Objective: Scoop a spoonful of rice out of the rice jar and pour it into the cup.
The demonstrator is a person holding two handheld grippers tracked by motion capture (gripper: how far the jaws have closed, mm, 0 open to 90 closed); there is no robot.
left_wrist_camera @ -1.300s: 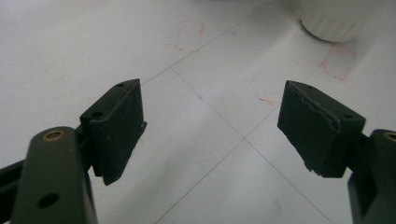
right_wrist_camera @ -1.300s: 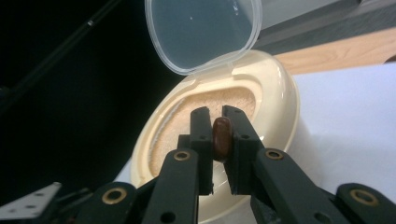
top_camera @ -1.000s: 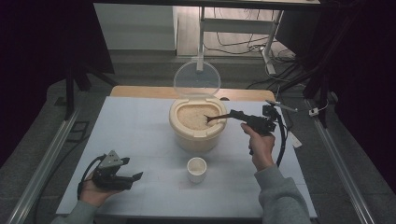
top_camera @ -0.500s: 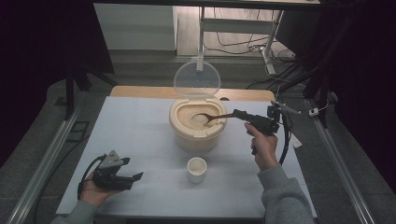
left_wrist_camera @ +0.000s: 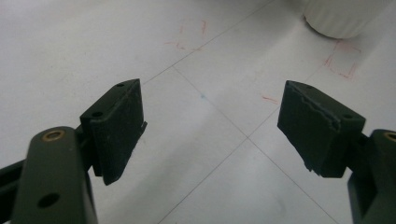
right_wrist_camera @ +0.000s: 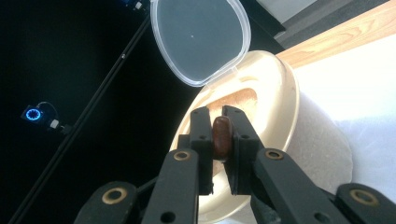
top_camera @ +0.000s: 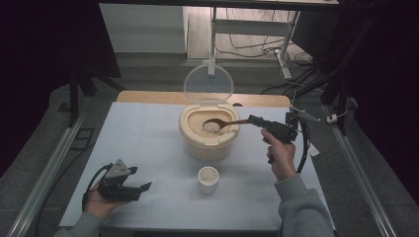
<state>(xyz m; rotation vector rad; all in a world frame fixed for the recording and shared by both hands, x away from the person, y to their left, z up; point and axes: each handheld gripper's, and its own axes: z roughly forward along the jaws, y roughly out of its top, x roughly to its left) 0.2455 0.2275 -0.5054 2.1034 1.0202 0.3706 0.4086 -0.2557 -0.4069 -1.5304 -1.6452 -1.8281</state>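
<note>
Lifted since a second ago, spoon [top_camera: 225,123] carries rice above the beige container [top_camera: 209,134].
Right gripper [top_camera: 257,121] clamps its handle (left gripper [top_camera: 141,189] idles, jaws wide).

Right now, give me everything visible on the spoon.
The spoon is dark brown, wood by its look, with a slim handle and an oval bowl. It lies roughly level over the open rice bin, bowl heaped with white rice, just above the grain inside. The right claw is shut on the handle's end; in the right gripper view the rounded brown end sits pinched between the two pads. Whether the bowl touches the rice below cannot be told.
</note>
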